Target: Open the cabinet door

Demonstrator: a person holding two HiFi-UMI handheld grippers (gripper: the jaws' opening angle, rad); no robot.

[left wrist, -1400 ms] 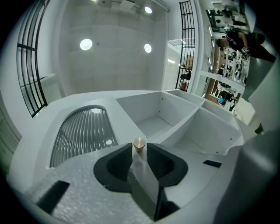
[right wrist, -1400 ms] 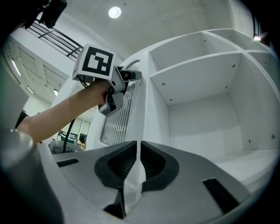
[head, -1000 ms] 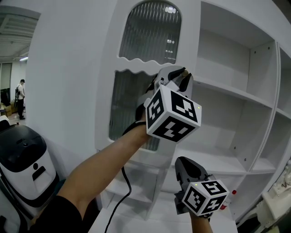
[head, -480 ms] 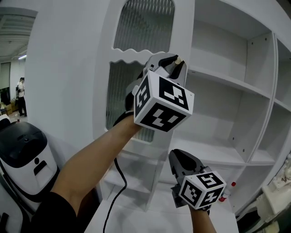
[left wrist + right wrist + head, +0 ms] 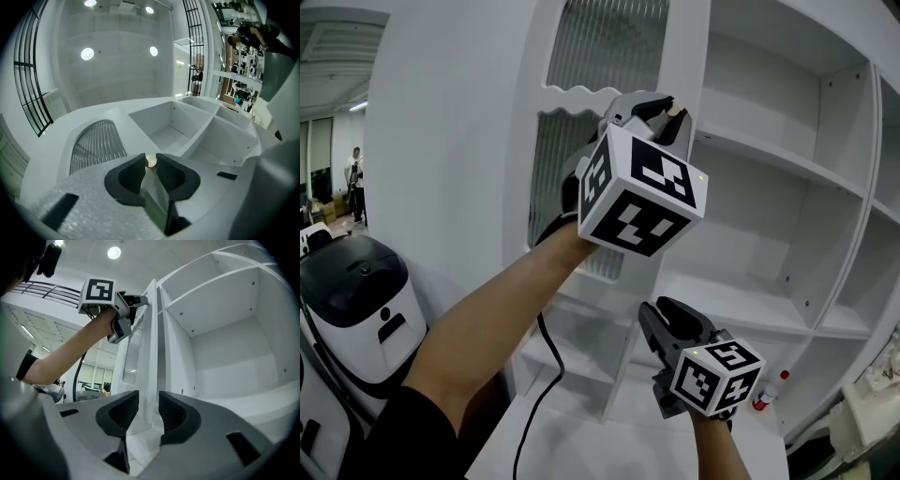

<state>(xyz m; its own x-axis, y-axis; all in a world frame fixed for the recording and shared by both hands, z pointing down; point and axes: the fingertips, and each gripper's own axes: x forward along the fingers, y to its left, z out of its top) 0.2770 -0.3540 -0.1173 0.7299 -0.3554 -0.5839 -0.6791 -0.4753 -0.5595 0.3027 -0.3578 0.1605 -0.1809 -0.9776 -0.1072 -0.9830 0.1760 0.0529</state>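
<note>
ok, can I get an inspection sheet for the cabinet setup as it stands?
Surface: white shelves, bare where visible.
Job's things: cabinet door stands open; its knob sits in the left claw.
Clutter: small red-capped item low right, too small to identify.
Claws: left claw shut on the knob; right claw has just been opening, door edge in its gap, pads not pressing.
Cables: black cable hangs below the left arm.
Surroundings: black-and-white machine and a distant person at left.
</note>
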